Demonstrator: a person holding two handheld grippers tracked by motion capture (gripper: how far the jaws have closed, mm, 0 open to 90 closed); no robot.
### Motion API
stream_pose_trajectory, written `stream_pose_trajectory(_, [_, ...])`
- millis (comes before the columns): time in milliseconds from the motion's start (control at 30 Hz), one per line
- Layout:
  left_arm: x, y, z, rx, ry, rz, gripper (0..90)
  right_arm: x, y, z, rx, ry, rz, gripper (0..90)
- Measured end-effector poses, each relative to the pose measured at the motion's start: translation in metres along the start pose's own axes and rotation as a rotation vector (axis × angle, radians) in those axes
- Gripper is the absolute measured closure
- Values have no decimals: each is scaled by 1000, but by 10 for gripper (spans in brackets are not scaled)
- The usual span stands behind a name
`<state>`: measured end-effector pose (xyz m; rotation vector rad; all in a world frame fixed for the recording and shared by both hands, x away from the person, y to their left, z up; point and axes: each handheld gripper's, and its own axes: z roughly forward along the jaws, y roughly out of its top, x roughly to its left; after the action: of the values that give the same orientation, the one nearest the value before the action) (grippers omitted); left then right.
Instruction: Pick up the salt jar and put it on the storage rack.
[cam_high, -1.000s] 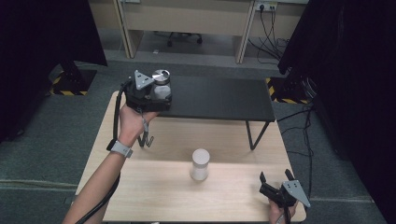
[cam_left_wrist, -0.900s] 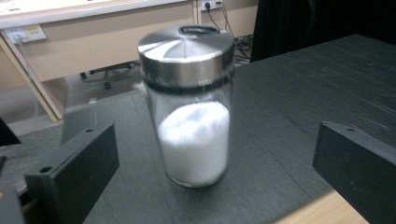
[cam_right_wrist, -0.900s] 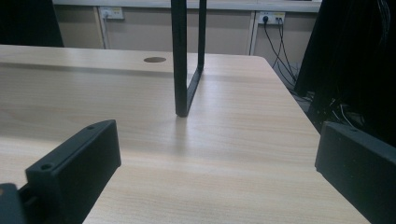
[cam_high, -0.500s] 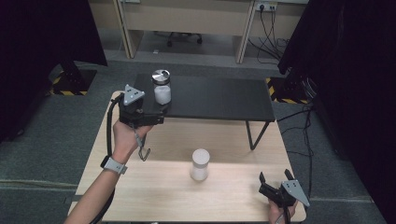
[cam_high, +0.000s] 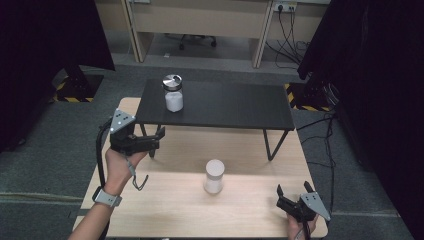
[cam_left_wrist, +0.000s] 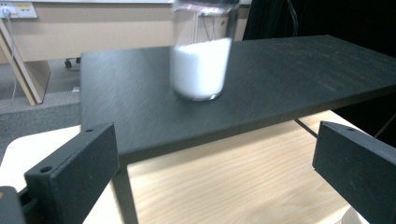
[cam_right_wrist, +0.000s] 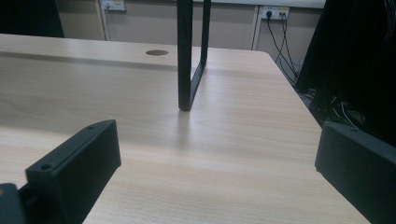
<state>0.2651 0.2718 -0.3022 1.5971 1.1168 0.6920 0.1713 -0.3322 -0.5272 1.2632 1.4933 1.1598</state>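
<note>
A glass jar (cam_high: 172, 94) with a metal lid, half full of white powder, stands on the left part of the black shelf (cam_high: 235, 107). In the left gripper view the jar (cam_left_wrist: 201, 65) stands apart, well ahead of the jaws. My left gripper (cam_high: 156, 141) is open and empty, just in front of and below the shelf's left front edge; its own view (cam_left_wrist: 215, 163) has the jaws wide apart. A white cylindrical container (cam_high: 214, 176) stands upright mid-table. My right gripper (cam_high: 292, 189) rests open at the table's front right corner, empty in its own view (cam_right_wrist: 217, 158).
The shelf stands on thin black legs; one leg frame (cam_right_wrist: 187, 56) rises ahead of the right gripper. The wooden table (cam_high: 250, 210) has a round cable hole (cam_right_wrist: 157, 52) near its far edge. Desks and cables stand beyond the table.
The left gripper let go of the jar, which now stands on the shelf, and drew back toward the person and lower. The right gripper stayed put.
</note>
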Motion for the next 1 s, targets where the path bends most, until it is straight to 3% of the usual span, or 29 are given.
stream_pose_trajectory(333, [19, -43, -19, -6, 73, -27, 0, 0, 1, 1, 7, 2, -5, 3])
stream_pose_trajectory(433, [26, -57, -22, 2, 75, -45, 0, 0, 1, 0, 3, 2, 6, 3])
stream_pose_trajectory(533, [28, -72, -23, 9, 94, -34, 0, -1, 0, 0, 2, 0, 11, 3])
stream_pose_trajectory(667, [33, -95, -24, 2, 71, -82, 0, 0, 1, 0, 7, 1, 3, 3])
stream_pose_trajectory(1000, [26, -133, -16, 48, 116, -41, 0, -1, 0, 0, 3, 2, 6, 3])
